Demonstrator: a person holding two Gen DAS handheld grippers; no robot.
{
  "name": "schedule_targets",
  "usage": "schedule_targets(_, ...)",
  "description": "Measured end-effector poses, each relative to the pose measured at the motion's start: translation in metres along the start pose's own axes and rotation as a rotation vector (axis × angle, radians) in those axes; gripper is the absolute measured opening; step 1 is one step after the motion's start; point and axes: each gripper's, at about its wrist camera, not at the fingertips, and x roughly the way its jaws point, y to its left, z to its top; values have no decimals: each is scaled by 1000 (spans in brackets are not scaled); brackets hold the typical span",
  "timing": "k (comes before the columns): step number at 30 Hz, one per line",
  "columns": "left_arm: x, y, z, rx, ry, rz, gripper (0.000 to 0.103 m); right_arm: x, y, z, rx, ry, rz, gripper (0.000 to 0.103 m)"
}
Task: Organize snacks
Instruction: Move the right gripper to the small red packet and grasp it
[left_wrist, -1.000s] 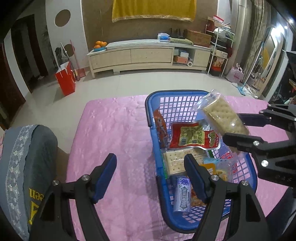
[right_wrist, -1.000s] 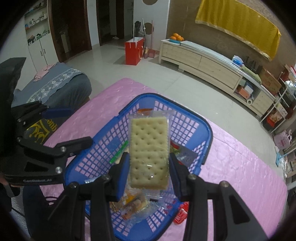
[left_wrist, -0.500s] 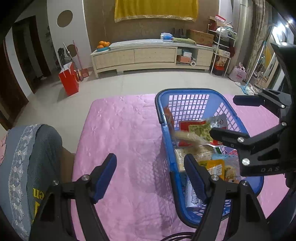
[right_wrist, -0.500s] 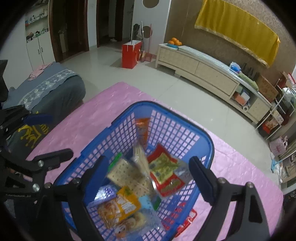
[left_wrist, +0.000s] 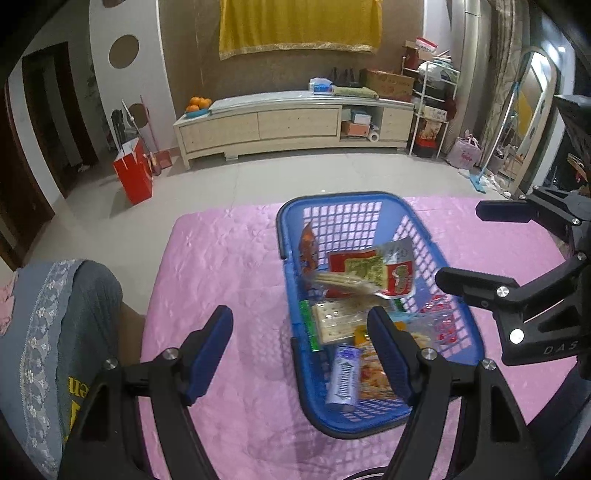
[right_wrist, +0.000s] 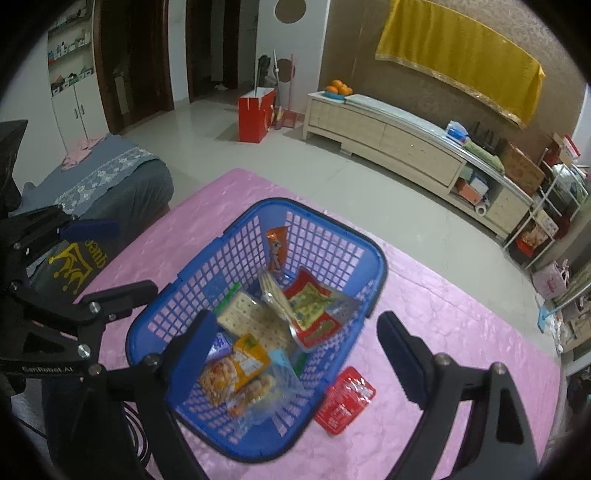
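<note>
Blue plastic basket (right_wrist: 369, 254), lattice walls, rounded rim, standing on the surface (left_wrist: 229, 258), which is covered in a pink quilted cloth.

Contents: cracker pack (right_wrist: 275, 291) in clear wrap, pale and dotted with holes, resting on edge and leaning against a red packet with a green label (right_wrist: 312, 314). A second cracker pack (right_wrist: 251, 317) lies flat beneath. Orange sachet (right_wrist: 276, 249) stands upright against the far wall. Yellow-orange snack bag (right_wrist: 236, 369) and clear-wrapped biscuits at the near end. Pale blue gum pack (left_wrist: 343, 373) lies near the near wall in the left wrist view.

Outside the basket: red foil packet (right_wrist: 345, 398) flat on the cloth, just beside the right wall.

Right tool (right_wrist: 291, 354): jaws have just been opening and stand wide apart above the basket, nothing between them.

Left tool (left_wrist: 299, 347): jaws well apart, holding nothing, over the basket's left rim.
</note>
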Motion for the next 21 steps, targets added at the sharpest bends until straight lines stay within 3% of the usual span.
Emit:
schedule_targets(9,-24,-38,5,60,-36,-17,73,-37,-22,-26,34,-30,-30,91)
schedule_targets(21,-14,-105,-2,158,-14,-39,74,-52,-71,-71,134,12,-49,91)
